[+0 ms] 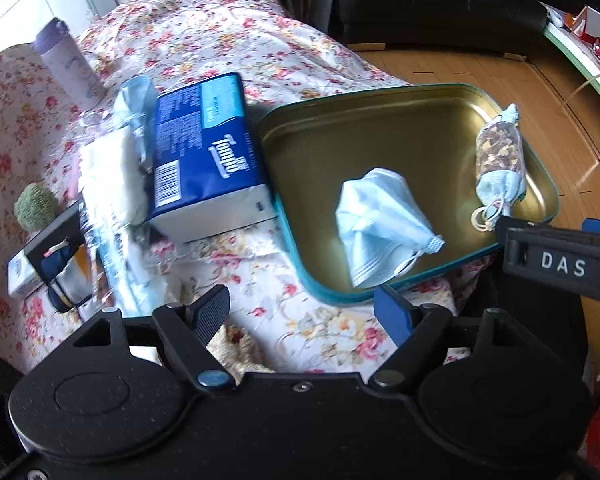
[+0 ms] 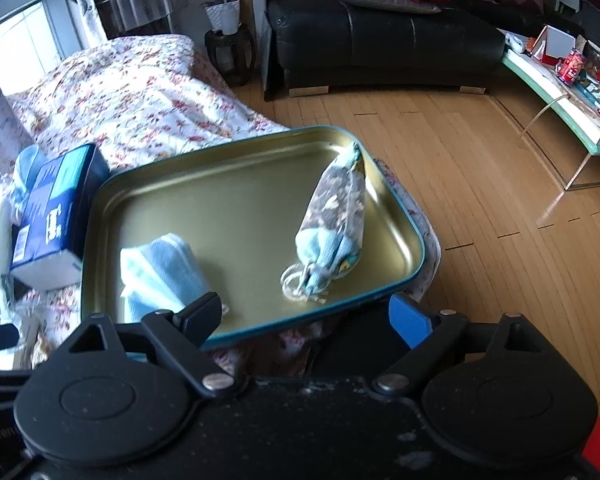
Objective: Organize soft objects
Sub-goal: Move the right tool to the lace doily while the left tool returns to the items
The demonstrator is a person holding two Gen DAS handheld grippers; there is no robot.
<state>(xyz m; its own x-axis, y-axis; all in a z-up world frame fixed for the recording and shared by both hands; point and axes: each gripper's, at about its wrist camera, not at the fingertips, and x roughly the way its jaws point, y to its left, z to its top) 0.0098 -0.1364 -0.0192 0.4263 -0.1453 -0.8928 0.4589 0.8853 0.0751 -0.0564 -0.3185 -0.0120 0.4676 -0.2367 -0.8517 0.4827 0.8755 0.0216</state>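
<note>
A: Tray (image 1: 380, 120) count?
B: Two soft items inside: one blue mask (image 1: 376, 224), one patterned pouch (image 1: 498, 156). One tissue pack (image 1: 208, 156) beside it.
A: Tongs?
B: Left gripper (image 1: 304, 312) released, empty. Right gripper (image 2: 306, 312) empty, jaws opening.

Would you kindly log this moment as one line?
left gripper: open, empty | right gripper: open, empty | tin tray: blue mask, patterned mask | tissue pack: beside tray
</note>
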